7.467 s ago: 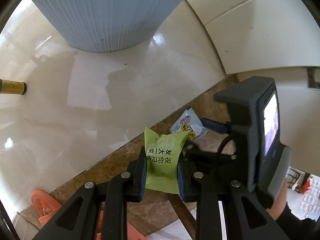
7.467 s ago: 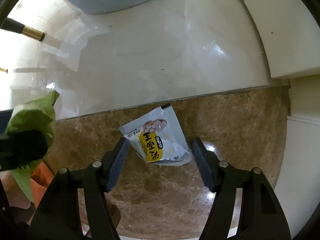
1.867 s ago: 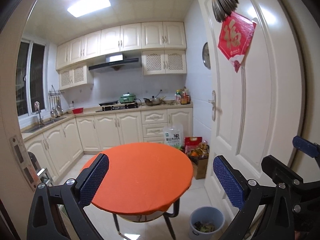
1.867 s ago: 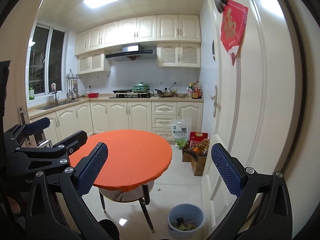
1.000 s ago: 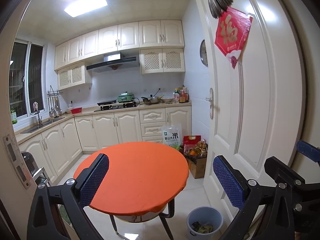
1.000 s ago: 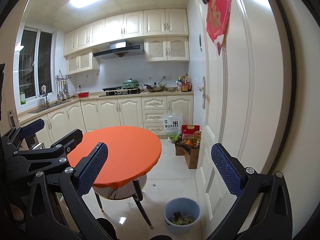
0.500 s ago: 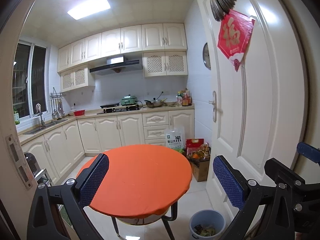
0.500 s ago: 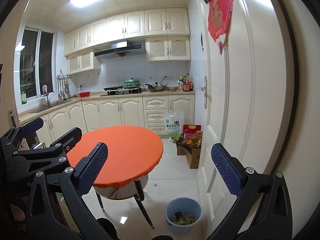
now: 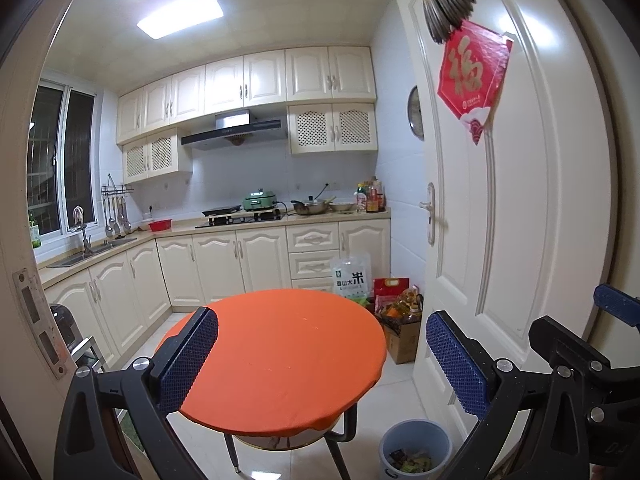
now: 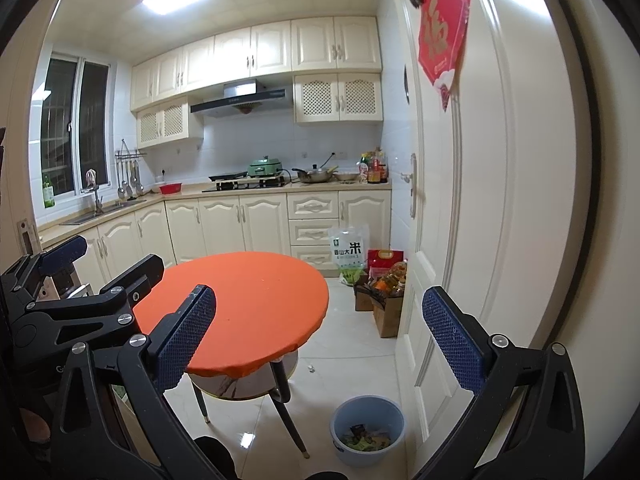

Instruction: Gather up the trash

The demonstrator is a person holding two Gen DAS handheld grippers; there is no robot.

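Note:
A blue bin [image 9: 416, 451] stands on the white tile floor beside the door, with wrappers lying in its bottom; it also shows in the right wrist view as the blue bin [image 10: 367, 431]. My left gripper [image 9: 322, 358] is held up high, open, nothing between its blue pads. My right gripper [image 10: 320, 334] is open too, and holds nothing. Both point across the kitchen, well above the bin. The left gripper's body [image 10: 80, 304] shows at the left of the right wrist view.
A round table with an orange cover [image 9: 276, 356] stands mid-room on dark legs. A white door [image 9: 500, 200] with a red paper hanging is at the right. Boxes and a rice bag [image 10: 349, 250] sit by the cabinets. Counters run along the back and left.
Long ago the left gripper held a green wrapper and the right stood over a white packet on the floor. Now both are open and raised. In the last second the views only drifted slightly.

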